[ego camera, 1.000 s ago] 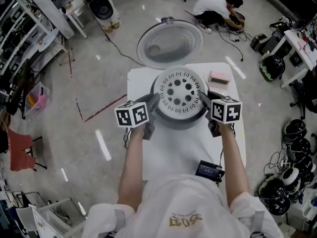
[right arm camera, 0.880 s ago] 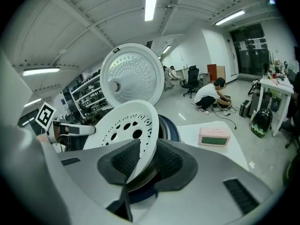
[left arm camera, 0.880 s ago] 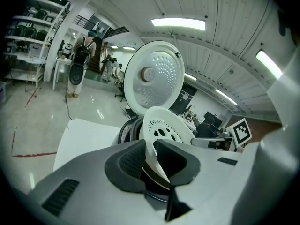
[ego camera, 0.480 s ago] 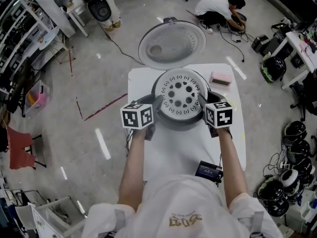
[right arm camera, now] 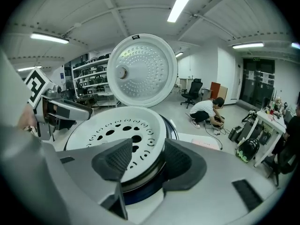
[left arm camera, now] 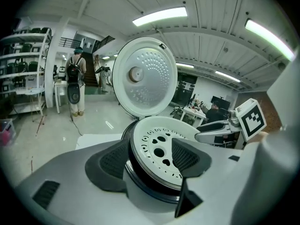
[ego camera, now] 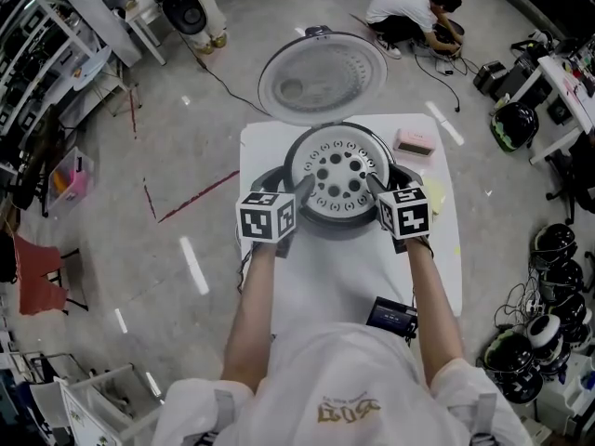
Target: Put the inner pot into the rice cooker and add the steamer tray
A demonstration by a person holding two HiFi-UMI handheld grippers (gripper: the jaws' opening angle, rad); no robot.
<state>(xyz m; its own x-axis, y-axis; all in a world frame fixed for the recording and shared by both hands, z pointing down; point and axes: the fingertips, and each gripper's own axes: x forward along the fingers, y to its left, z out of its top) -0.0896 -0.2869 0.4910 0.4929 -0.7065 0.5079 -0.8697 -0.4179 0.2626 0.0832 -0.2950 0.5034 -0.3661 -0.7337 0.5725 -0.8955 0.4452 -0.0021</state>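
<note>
Tray point(ego camera: 339, 177) sat in cooker point(ego camera: 321, 230) on desk point(ego camera: 316, 286), lid point(ego camera: 321, 74) up. Left claw point(left arm camera: 150, 157) straddled tray's left rim, right claw point(right arm camera: 145, 161) its right rim. Both jaws had just been opening and stood wide, gripping nothing.

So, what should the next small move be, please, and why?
Probably draw both grippers back: the white perforated steamer tray rests in the grey rice cooker, and the left gripper and right gripper have just opened, its rim loose between their jaws.
</note>
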